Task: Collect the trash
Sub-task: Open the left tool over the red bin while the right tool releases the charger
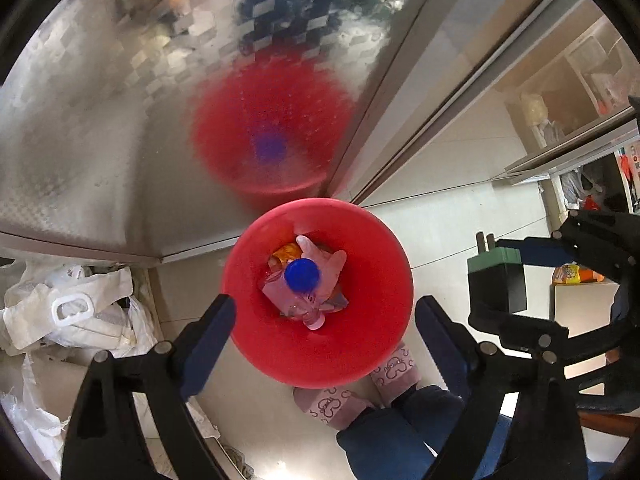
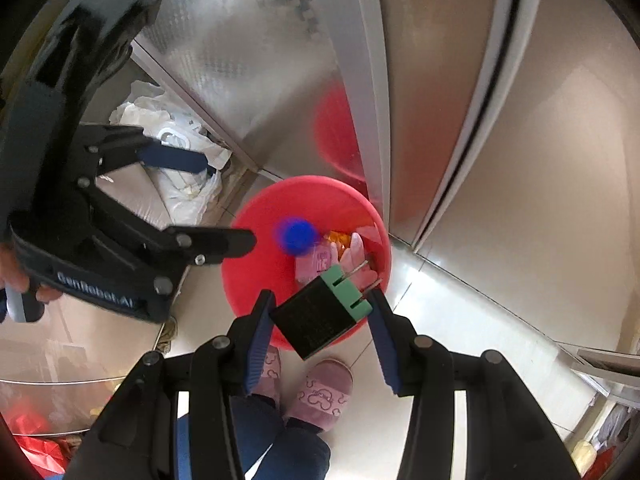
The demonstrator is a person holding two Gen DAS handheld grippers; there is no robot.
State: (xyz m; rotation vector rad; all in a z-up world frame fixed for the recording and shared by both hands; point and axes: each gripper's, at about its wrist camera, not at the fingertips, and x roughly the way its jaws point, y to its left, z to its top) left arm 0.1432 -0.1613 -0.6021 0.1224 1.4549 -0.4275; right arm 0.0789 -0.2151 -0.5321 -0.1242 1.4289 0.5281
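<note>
The red bin stands on the floor in the corner by the metal wall. A bottle with a blue cap lies inside it. The left gripper hangs wide open above the bin, holding nothing. The right gripper pinches a black charger over the bin's edge.

Black hand-held gripper, blue pads, seemingly ribbed

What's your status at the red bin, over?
Left gripper open, empty, over the round red plastic bin. Right gripper shut on black charger block with green plug face, above bin rim. Blue-capped clear bottle already inside. Nothing blocking.
</note>
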